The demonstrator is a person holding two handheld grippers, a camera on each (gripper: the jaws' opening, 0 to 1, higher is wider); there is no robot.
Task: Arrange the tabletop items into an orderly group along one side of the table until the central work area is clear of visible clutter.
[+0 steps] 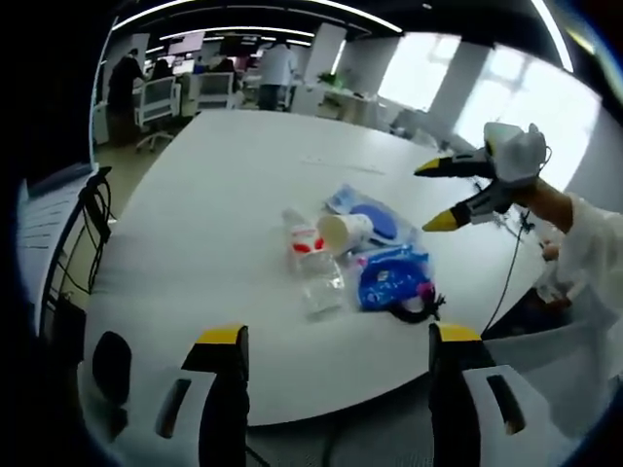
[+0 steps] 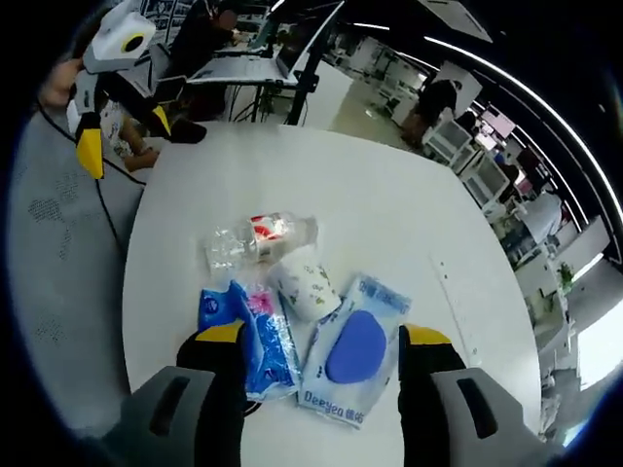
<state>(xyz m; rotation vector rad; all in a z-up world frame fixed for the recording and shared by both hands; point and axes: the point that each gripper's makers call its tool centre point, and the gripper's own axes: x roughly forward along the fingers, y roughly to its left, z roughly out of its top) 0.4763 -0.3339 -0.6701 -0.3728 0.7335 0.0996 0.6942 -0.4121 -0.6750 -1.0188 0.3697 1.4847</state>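
Tabletop items are seen bunched near one edge of the white table (image 2: 389, 214). In the right gripper view, nearest the right gripper (image 2: 321, 336), whose jaws are spread with nothing between them, lie a blue wipes pack (image 2: 248, 336) and a blue-printed packet (image 2: 355, 350). Between these a paper cup (image 2: 307, 287) lies on its side, and beyond it a clear plastic bottle (image 2: 258, 238) with a red label. In the left gripper view, the left gripper (image 1: 336, 336) is held released, short of the table edge. Office desks and chairs (image 1: 156, 102) are seen far behind.
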